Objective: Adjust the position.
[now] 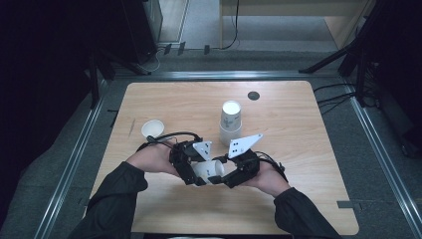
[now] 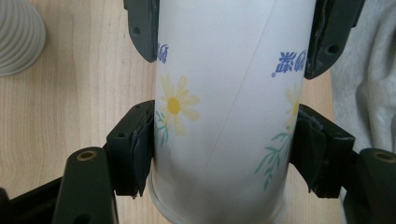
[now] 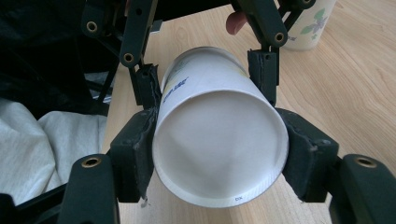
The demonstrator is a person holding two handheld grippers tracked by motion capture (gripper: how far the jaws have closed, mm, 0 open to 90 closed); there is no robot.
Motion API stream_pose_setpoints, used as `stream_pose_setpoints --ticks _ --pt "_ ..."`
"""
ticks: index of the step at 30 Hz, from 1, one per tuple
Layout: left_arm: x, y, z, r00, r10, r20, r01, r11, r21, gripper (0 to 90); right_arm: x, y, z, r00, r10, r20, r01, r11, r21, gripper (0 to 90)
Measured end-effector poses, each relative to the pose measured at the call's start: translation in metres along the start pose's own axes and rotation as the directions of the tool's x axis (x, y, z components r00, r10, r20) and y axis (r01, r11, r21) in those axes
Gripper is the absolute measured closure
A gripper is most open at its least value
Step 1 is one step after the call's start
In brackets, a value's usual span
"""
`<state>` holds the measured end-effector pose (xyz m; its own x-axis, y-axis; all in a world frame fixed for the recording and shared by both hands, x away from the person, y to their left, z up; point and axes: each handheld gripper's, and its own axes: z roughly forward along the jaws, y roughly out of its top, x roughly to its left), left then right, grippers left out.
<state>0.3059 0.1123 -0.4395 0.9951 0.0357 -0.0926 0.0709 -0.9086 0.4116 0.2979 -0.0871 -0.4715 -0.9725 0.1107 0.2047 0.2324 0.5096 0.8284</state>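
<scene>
Bare wooden tabletop [image 1: 308, 164] lies open to my right; ahead, a stack of flowered white paper cups [image 1: 231, 122] blocks passage, a small white cup [image 1: 152, 129] stands front-left.

**Operator and Handheld Grippers: Appearance**

The person wears a dark long-sleeved top; both sleeves [image 1: 117, 196] end at the wrist in gathered cuffs.

The left gripper [image 1: 191, 172] and the right gripper [image 1: 230, 175] share one design: a black linkage body of flat bars joined at pivots with brass-coloured eyelets. Each jaw ends in a blocky black pad holder with a small screw hole; the pads [image 2: 140, 144] are dark, with worn, ragged edges. Each gripper carries a grey three-cornered plate [image 1: 244, 144] on top, marked with small dark dots. A black cable [image 1: 171, 135] trails in a loop from the left gripper.
</scene>
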Motion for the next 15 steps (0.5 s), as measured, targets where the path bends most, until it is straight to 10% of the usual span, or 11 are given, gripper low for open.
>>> stream_pose_setpoints --ticks 15 --pt "0.007 -0.008 -0.005 0.9991 -0.039 0.015 0.04 0.9945 -0.097 13.2 -0.001 0.003 -0.011 0.9995 -0.012 0.03 0.013 1.0 -0.017 35.5"
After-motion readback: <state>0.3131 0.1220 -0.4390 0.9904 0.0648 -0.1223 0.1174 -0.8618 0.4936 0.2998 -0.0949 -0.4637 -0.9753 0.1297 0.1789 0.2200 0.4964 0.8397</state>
